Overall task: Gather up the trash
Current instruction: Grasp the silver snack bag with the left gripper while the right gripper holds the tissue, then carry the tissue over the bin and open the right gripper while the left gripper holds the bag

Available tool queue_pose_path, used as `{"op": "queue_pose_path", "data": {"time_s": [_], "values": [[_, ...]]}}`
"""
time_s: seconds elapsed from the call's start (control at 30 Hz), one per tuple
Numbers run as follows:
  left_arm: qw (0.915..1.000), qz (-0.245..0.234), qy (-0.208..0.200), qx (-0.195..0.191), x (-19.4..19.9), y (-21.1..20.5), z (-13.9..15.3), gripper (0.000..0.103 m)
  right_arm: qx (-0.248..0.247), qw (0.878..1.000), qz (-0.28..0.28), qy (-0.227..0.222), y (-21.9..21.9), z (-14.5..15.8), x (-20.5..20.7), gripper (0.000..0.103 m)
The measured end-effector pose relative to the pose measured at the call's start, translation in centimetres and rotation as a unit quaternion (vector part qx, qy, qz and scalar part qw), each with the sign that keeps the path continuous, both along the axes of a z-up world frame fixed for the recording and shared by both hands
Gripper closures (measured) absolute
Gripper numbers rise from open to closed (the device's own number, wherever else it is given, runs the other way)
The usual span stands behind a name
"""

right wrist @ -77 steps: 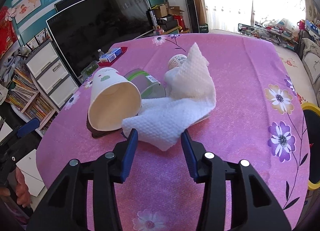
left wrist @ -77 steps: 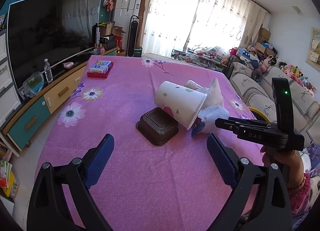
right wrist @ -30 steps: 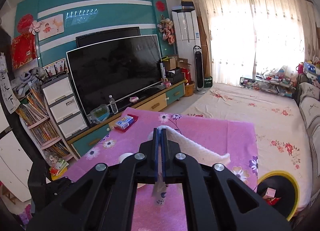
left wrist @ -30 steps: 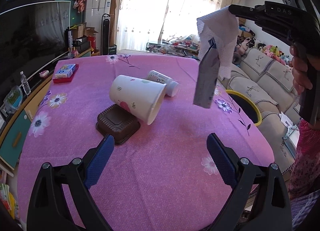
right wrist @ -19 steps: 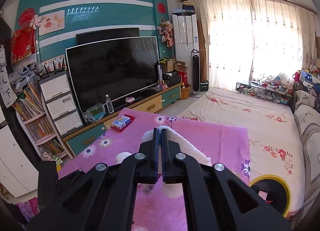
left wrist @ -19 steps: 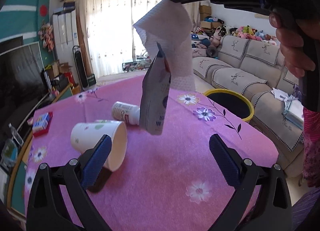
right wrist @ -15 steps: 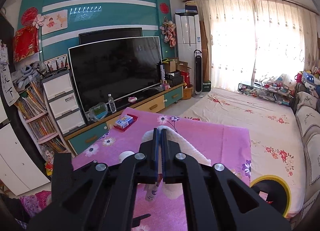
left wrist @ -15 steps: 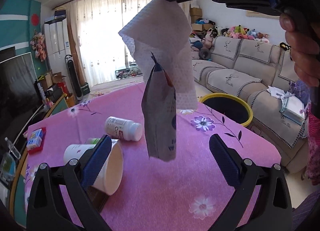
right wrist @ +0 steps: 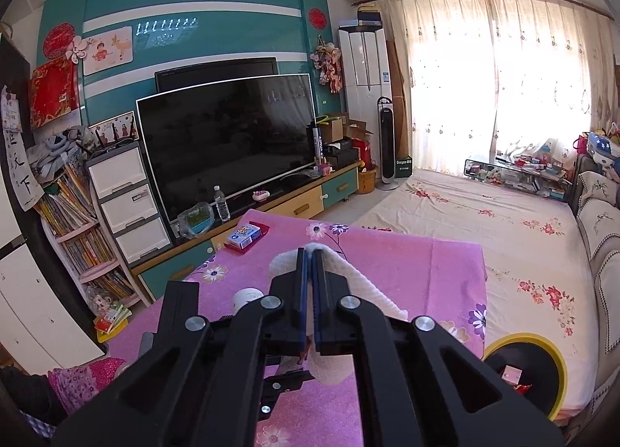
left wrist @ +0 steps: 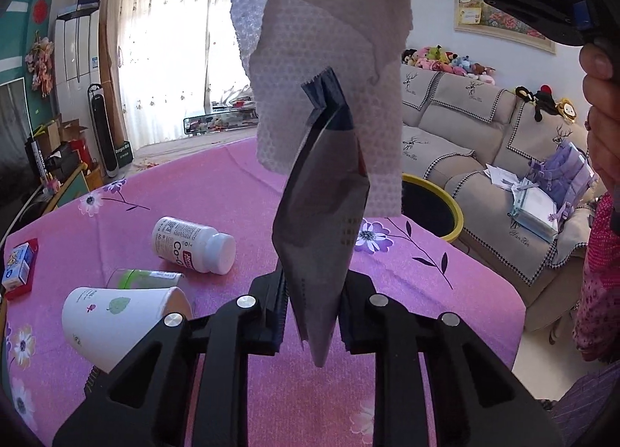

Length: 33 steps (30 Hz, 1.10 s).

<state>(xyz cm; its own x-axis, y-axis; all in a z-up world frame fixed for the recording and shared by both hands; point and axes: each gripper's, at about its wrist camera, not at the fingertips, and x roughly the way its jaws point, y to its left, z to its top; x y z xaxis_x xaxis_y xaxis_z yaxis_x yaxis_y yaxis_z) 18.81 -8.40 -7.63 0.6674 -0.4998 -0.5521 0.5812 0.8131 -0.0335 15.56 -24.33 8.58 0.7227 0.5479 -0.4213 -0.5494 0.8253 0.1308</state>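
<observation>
My right gripper (right wrist: 310, 257) is shut on a white paper towel (left wrist: 329, 59) and holds it high over the pink table; the towel also shows in the right wrist view (right wrist: 360, 276). A dark grey snack wrapper (left wrist: 321, 222) hangs down from the towel. My left gripper (left wrist: 312, 292) has closed around the wrapper's lower part. On the table lie a white paper cup (left wrist: 120, 319), a green can (left wrist: 143, 278) and a white pill bottle (left wrist: 193, 243), all on their sides.
A black bin with a yellow rim (left wrist: 430, 207) stands on the floor off the table's right edge, also in the right wrist view (right wrist: 523, 373). A small blue and red box (left wrist: 17, 270) lies at the table's far left. A sofa (left wrist: 503, 145) is behind the bin.
My right gripper lifted the towel and wrapper off the table. My left gripper came up close under them and closed from wide open onto the hanging wrapper.
</observation>
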Motion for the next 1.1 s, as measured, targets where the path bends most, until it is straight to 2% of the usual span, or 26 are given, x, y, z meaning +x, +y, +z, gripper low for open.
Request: {"op": "queue_pose_path", "data": {"time_s": [0.1, 0.37, 0.6, 0.83, 1.1], "values": [[0.9999, 0.01, -0.003, 0.002, -1.1, 0.5, -0.2, 0.081, 0.005, 1.0, -0.01, -0.001, -0.9, 0.2, 0.1, 0.101], [0.9982, 0.05, 0.032, 0.006, -3.7, 2.5, -2.7, 0.081, 0.007, 0.999, -0.041, -0.003, -3.3, 0.2, 0.3, 0.101], [0.9973, 0.064, 0.034, -0.014, -6.8, 3.5, -3.0, 0.081, -0.004, 0.995, -0.102, 0.015, -7.8, -1.3, 1.6, 0.101], [0.9961, 0.073, 0.032, -0.036, -8.8, 3.6, -1.9, 0.081, -0.023, 0.982, -0.178, 0.056, -13.2, -4.7, 4.1, 0.1], [0.9963, 0.069, 0.039, -0.032, -8.7, 2.0, -1.0, 0.081, -0.046, 0.956, -0.261, 0.122, -18.9, -10.1, 7.6, 0.098]]}}
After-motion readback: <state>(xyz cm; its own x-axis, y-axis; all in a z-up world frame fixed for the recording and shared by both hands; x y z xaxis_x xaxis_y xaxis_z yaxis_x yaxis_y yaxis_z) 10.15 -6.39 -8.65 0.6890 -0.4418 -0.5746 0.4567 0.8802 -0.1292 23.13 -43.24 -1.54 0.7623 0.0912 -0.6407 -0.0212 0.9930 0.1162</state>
